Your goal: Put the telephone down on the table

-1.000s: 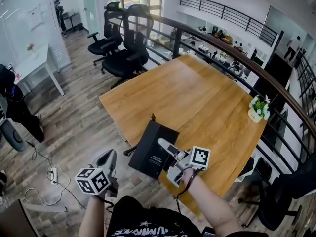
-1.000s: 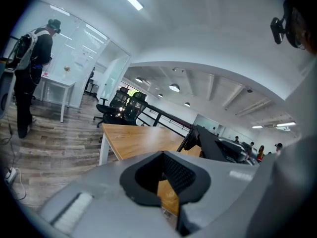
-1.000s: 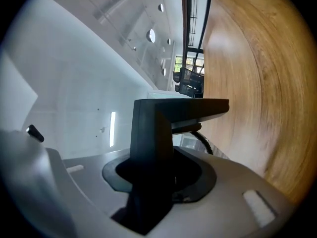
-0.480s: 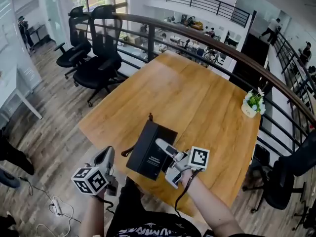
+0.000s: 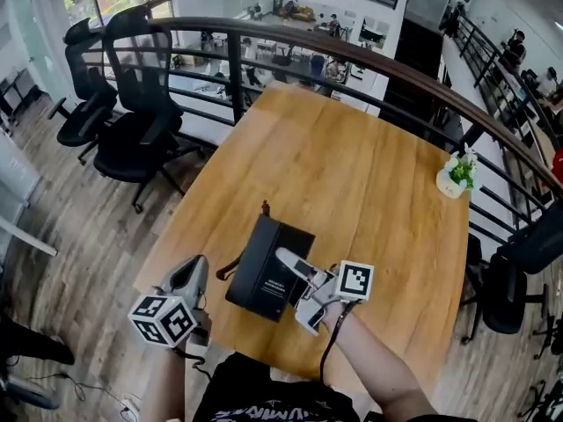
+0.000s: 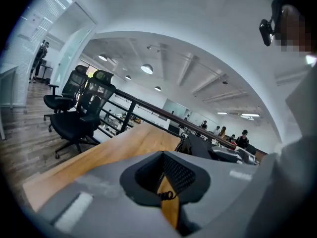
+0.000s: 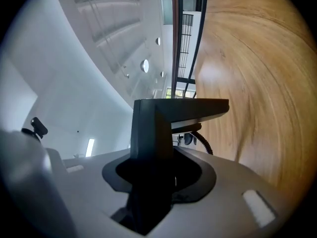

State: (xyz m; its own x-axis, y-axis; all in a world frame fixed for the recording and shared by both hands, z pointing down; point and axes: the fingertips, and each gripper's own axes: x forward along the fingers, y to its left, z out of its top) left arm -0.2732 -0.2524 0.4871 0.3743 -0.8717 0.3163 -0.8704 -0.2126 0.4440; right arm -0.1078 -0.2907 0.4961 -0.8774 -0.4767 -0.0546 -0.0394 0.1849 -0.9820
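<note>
The black telephone (image 5: 268,267) hangs tilted above the near edge of the wooden table (image 5: 352,165), its cord dangling at its left side. My right gripper (image 5: 295,266) is shut on it from the right; in the right gripper view the dark body (image 7: 153,133) fills the gap between the grey jaws. My left gripper (image 5: 188,278) is lower left, over the table's near-left edge, jaws together and holding nothing. In the left gripper view the telephone (image 6: 204,147) and its coiled cord show ahead to the right, past the tabletop (image 6: 124,148).
A small potted plant (image 5: 456,176) stands at the table's right edge. Black office chairs (image 5: 132,117) stand to the left on the wood floor. A dark railing (image 5: 352,55) runs behind the table. More chairs (image 5: 515,280) are at the right.
The view has swung so the table now lies straight ahead and under the hands. Both grippers moved along with it; the telephone stays gripped in the right one.
</note>
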